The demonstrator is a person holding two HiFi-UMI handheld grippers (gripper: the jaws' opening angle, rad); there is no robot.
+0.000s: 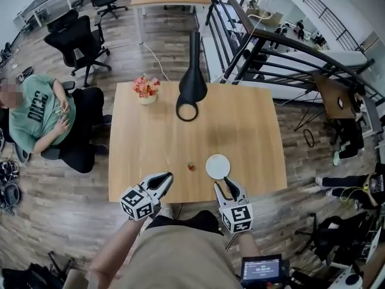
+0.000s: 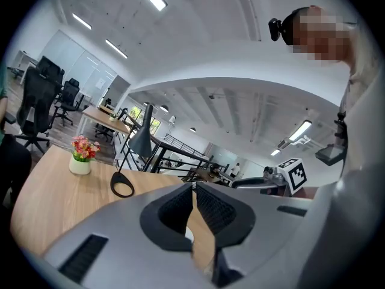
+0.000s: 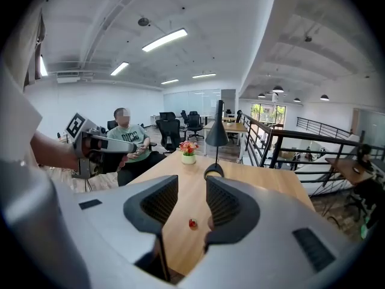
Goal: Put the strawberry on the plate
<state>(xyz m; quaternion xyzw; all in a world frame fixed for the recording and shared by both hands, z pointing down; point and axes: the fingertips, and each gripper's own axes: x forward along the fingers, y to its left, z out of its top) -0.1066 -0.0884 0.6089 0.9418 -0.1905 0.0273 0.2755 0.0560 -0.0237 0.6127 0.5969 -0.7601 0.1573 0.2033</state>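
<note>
Worktop (image 1: 240, 125) is seen with strawberry (image 1: 190, 167) not yet moved onto plate (image 1: 218, 166); left tool (image 1: 165, 178) closed, right tool (image 1: 230, 184) narrowly parted, both empty.

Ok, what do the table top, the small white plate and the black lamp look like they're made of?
Light brown table top: wood or wood veneer, matte, with faint grain. Small round white plate: smooth and plain; ceramic or plastic, I cannot tell which. Black cone-shaded lamp: probably painted metal, judging by the thin stem and the slight sheen on the shade.

One strawberry (image 1: 190, 167), one plate (image 1: 218, 166), one lamp (image 1: 192, 84), one flowerpot (image 1: 147, 91), one seated person (image 1: 37, 112); two grippers: left gripper (image 1: 165, 179), right gripper (image 1: 229, 183).
</note>
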